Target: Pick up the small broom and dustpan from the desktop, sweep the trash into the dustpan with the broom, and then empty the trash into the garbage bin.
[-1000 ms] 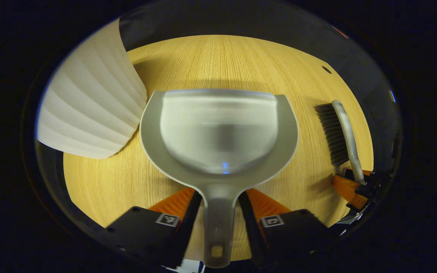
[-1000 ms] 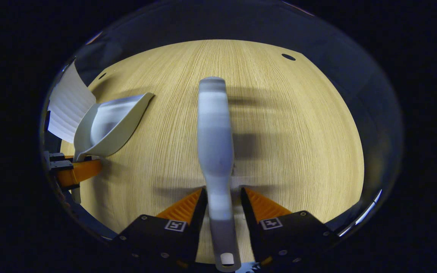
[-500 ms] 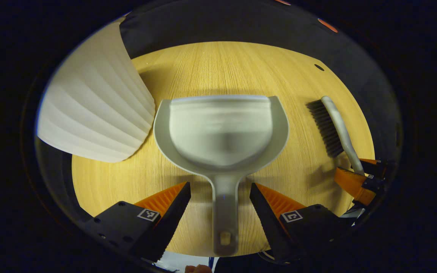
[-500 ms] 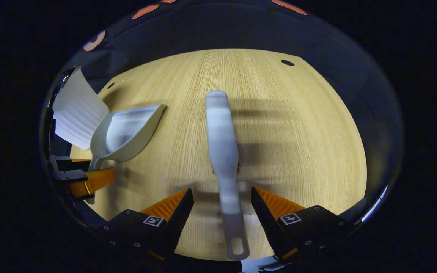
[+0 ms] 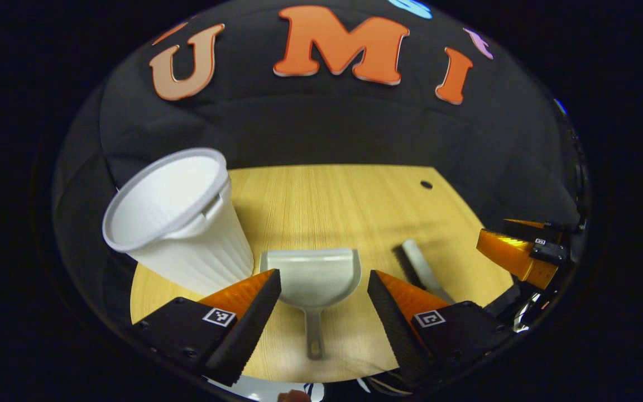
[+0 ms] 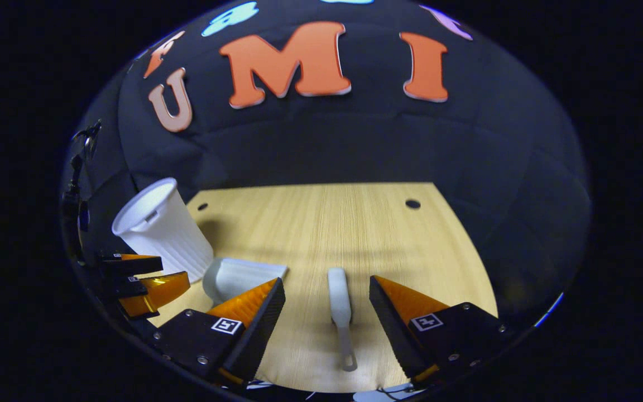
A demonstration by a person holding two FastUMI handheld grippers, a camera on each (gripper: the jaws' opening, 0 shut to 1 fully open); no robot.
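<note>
Dim booth, soft shadows, strong fisheye edge distortion.

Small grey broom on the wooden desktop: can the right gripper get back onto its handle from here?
Probably yes: the right gripper is open, and the small grey broom lies straight ahead with nothing between.

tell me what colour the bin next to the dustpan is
White, with ribbed sides; the bin shows best in the left gripper view, beside the dustpan.

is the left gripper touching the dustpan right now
Apart. In the left gripper view, the left gripper is open and raised, with bare desktop showing between each finger and the dustpan handle.
</note>
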